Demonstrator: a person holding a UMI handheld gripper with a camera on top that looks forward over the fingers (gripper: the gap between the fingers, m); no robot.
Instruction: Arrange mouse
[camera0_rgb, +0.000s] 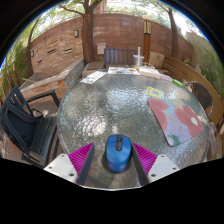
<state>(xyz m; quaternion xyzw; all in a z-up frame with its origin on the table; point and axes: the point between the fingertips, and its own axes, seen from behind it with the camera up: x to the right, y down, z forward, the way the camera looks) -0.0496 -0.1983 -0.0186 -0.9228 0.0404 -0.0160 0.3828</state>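
A blue computer mouse (118, 152) lies on the round glass table (105, 105), near the table's front edge. It stands between the two fingers of my gripper (114, 160), with its wheel end pointing away from me. The gripper is open: a gap shows on each side between the mouse and the magenta pads (82, 157). The rear of the mouse is hidden below the gripper body.
A colourful mat (176, 118) lies on the right part of the table, with a small yellow-green item (155, 92) beyond it. A black chair (22, 120) stands left of the table. More chairs (118, 56), a tree and a brick wall stand beyond.
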